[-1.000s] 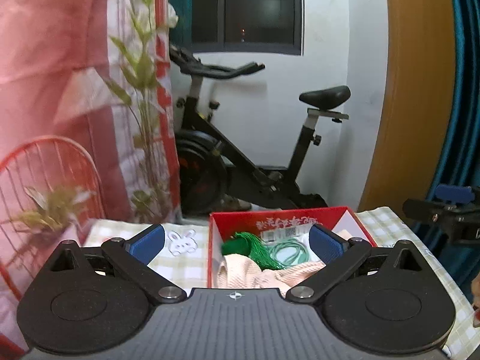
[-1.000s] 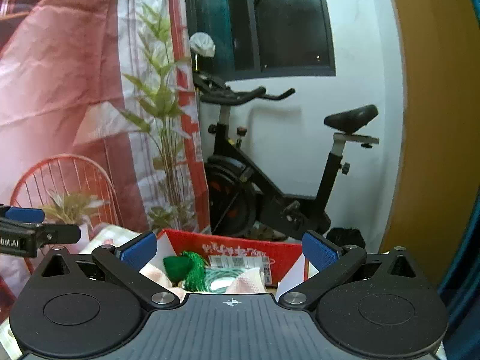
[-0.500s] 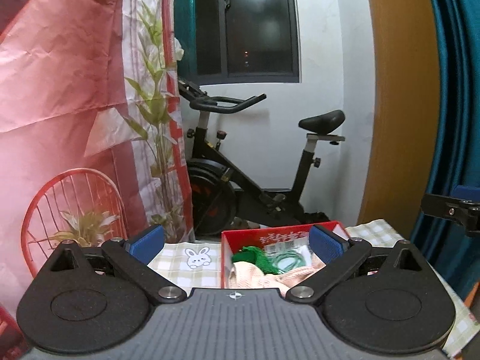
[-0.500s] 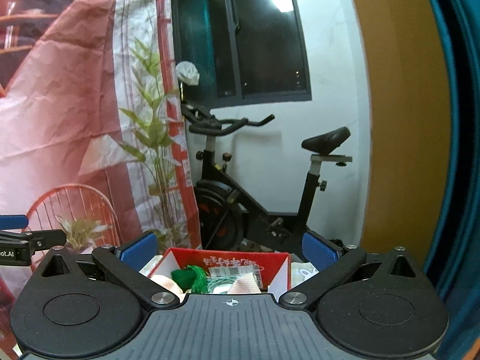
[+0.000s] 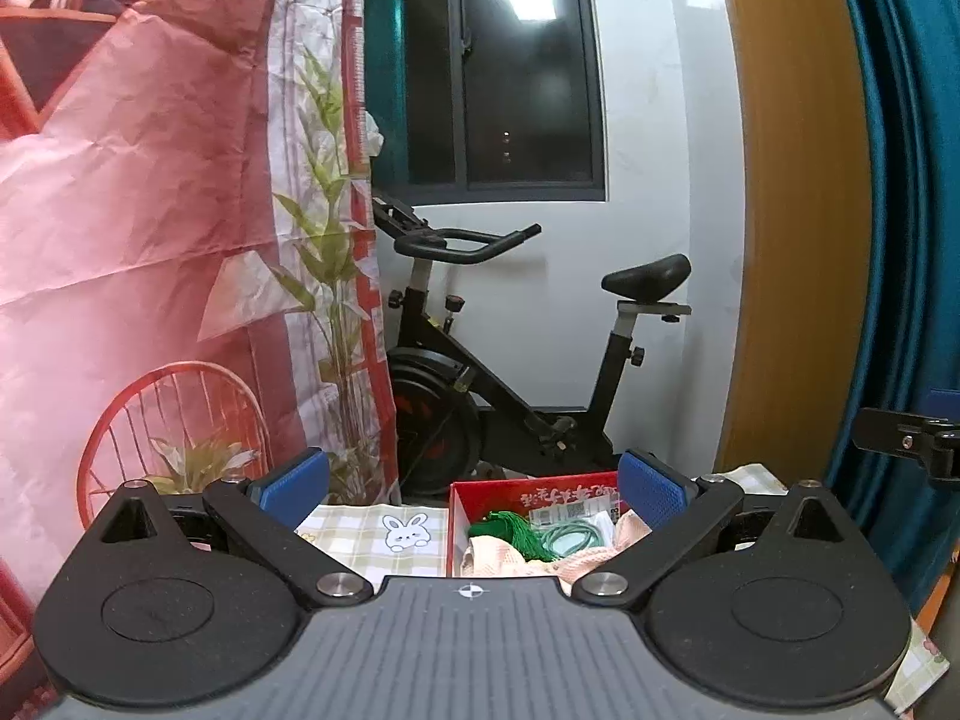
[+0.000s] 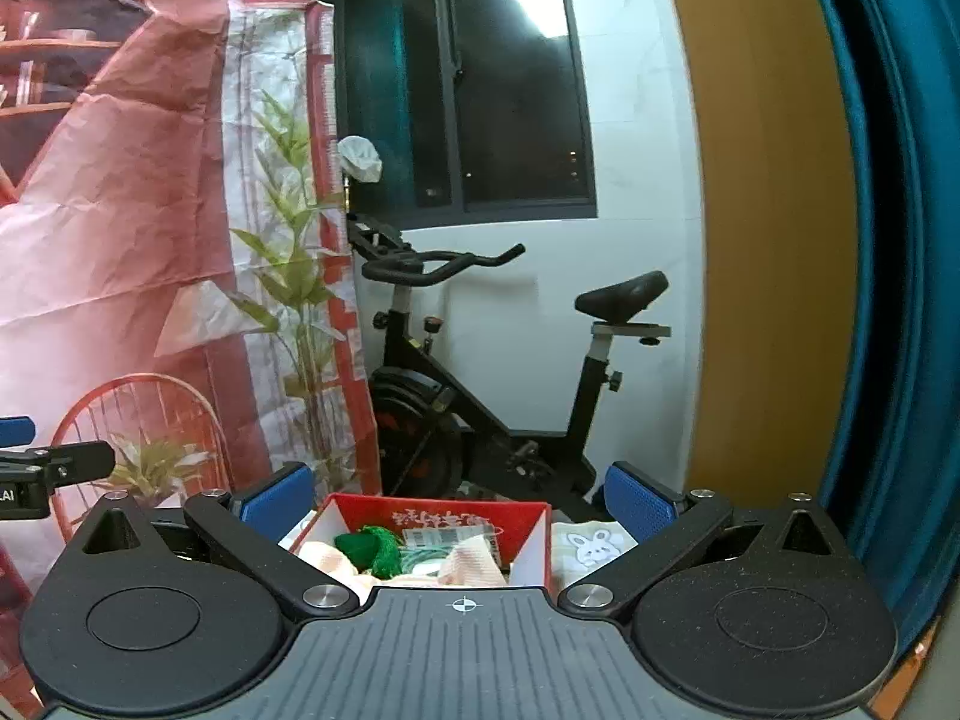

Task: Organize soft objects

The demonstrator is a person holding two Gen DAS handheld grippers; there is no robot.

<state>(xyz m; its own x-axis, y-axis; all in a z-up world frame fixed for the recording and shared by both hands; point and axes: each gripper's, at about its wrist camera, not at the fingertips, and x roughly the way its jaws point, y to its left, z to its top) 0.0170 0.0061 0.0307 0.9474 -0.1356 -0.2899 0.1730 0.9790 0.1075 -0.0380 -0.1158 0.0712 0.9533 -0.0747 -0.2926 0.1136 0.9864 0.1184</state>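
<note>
left gripper (image 5: 474,489) spread, empty | right gripper (image 6: 459,501) spread, empty | red box (image 6: 438,519) filled

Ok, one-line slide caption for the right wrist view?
Open right tongs above a red box holding pink cloth and green tassel, exercise bike behind.

What we count on the table

We see one red box (image 5: 534,487), one green tassel (image 5: 510,531), one peach cloth (image 5: 498,558), one exercise bike (image 5: 510,372), two grippers.
</note>
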